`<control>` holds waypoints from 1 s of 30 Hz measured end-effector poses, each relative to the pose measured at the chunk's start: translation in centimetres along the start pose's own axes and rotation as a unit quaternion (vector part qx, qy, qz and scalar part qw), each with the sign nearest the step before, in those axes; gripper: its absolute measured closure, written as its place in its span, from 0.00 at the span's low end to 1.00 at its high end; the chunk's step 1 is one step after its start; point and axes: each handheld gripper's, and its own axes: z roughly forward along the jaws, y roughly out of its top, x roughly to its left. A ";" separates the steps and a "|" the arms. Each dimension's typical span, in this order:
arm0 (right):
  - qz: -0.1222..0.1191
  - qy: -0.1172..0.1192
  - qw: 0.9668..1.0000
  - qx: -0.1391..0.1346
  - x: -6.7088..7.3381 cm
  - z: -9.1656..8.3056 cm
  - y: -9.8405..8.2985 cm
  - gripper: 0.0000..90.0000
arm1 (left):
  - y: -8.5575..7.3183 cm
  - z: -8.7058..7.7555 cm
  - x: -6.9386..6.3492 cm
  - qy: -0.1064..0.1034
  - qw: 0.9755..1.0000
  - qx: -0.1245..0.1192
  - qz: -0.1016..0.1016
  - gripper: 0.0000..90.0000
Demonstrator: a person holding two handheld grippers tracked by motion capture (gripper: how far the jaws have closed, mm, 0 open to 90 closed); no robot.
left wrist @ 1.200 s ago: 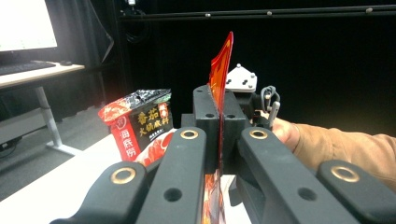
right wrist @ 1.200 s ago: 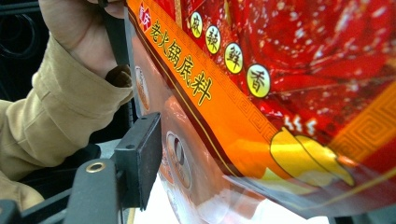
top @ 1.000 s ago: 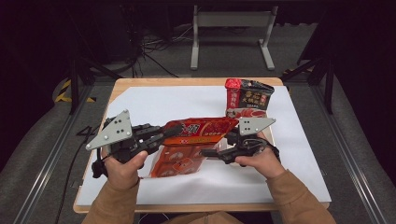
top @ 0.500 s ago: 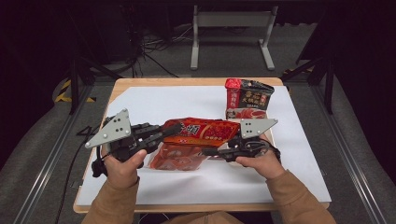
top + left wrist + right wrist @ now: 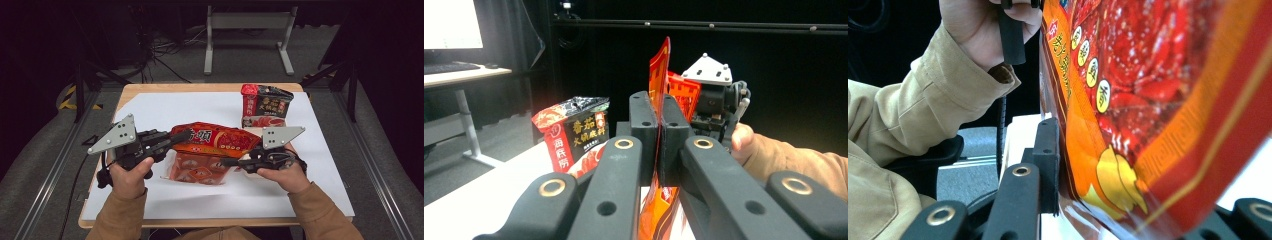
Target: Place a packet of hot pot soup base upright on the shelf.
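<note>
A red and orange food pouch hangs between the two grippers, its top edge raised and its lower part near the white sheet. My left gripper is shut on the pouch's left edge; in the left gripper view its jaws pinch the thin orange edge. My right gripper has just been closing on the pouch's right side. In the right gripper view the pouch lies between the jaws, one finger presses on it and the other is hidden behind it.
A dark and red pouch stands upright at the back right of the white sheet, also seen as the dark pouch. The wooden table ends just beyond the sheet. Metal rails run along both sides.
The right gripper's jaws have closed onto the pouch. The pouch has come up from lying flat on the sheet to hanging edge-up between both grippers. The right hand rose slightly.
</note>
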 end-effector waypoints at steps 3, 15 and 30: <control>0.006 -0.006 1.000 0.010 0.1 -0.4 0.4 0.80 | -0.1 0.1 0.2 -0.001 1.000 0.004 -0.006 0.94; 0.013 -0.035 0.998 0.044 0.2 -2.5 2.3 0.80 | 0.0 -0.3 0.6 0.017 0.999 0.032 -0.005 0.57; 0.028 -0.070 0.995 0.060 0.0 -5.3 5.2 0.80 | -1.0 -1.1 2.7 0.053 0.995 0.083 -0.011 0.49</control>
